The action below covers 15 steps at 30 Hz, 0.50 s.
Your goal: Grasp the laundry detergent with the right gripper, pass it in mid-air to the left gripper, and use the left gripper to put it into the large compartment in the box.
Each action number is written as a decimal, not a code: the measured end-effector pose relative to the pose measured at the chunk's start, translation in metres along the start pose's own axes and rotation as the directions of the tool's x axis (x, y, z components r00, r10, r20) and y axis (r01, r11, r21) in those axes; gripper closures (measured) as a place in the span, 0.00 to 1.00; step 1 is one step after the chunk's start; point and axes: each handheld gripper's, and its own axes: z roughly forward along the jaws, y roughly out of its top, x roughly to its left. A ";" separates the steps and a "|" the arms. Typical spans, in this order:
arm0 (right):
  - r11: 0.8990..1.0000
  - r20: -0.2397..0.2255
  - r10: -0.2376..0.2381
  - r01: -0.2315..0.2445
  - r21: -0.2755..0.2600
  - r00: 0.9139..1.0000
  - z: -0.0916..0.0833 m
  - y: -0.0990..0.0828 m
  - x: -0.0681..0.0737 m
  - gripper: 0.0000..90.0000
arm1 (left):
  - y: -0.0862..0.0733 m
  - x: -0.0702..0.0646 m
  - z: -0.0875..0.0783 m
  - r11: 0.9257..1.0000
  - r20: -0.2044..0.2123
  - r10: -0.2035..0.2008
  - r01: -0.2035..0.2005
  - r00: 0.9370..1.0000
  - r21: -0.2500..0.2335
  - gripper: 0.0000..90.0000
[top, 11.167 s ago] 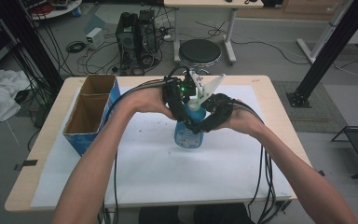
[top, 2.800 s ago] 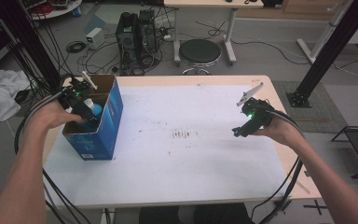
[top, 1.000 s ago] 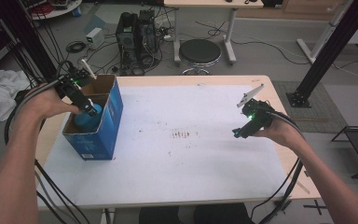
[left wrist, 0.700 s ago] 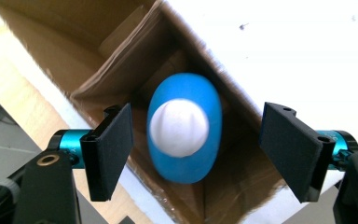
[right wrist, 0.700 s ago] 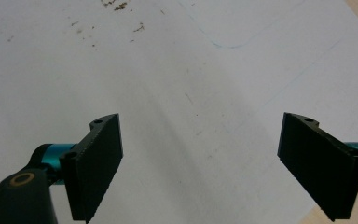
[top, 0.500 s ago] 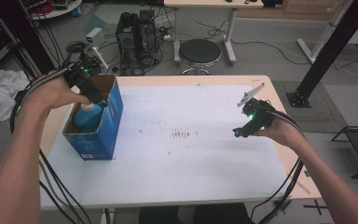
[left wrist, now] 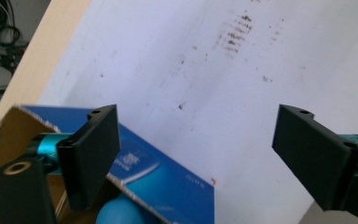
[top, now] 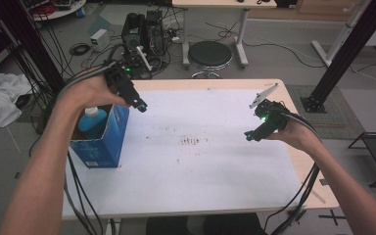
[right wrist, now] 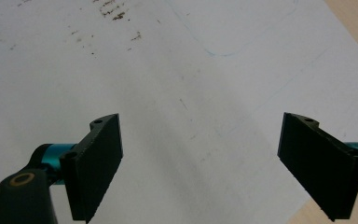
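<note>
Black hand-held gripper (top: 138, 104) jaws, teal fittings, green lights, black cables.

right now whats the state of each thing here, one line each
left gripper: open, empty, above the box's right edge
right gripper: open, empty, over the white sheet
blue bottle: upright inside the box, cap on
blue cardboard box: top flaps open, standing on the table
white sheet: lying flat, stained with brown specks

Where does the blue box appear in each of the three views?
High view: the blue box stands at the table's left edge, a bottle inside it.
Left gripper view: its blue wall fills the bottom left, below the left jaw.
Right gripper view: not in it.
Shared landmark: the brown marks on the white sheet.
</note>
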 end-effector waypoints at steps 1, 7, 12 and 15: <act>1.000 -0.001 0.005 -0.005 0.005 1.000 0.000 0.000 0.000 0.15 | 0.004 -0.002 0.002 0.999 0.008 0.032 -0.032 0.999 0.009 0.15; 1.000 0.004 0.012 -0.012 0.006 1.000 0.000 0.002 0.000 0.15 | 0.024 -0.023 0.029 0.996 0.074 0.086 -0.088 0.994 0.015 0.15; 1.000 -0.001 0.014 -0.014 0.014 1.000 -0.002 0.003 -0.001 0.15 | 0.032 -0.035 0.055 0.989 0.120 0.134 -0.139 0.984 0.042 0.15; 1.000 0.001 0.020 -0.020 0.015 1.000 -0.002 0.003 -0.001 0.15 | 0.033 -0.038 0.066 0.989 0.143 0.135 -0.142 0.980 0.039 0.15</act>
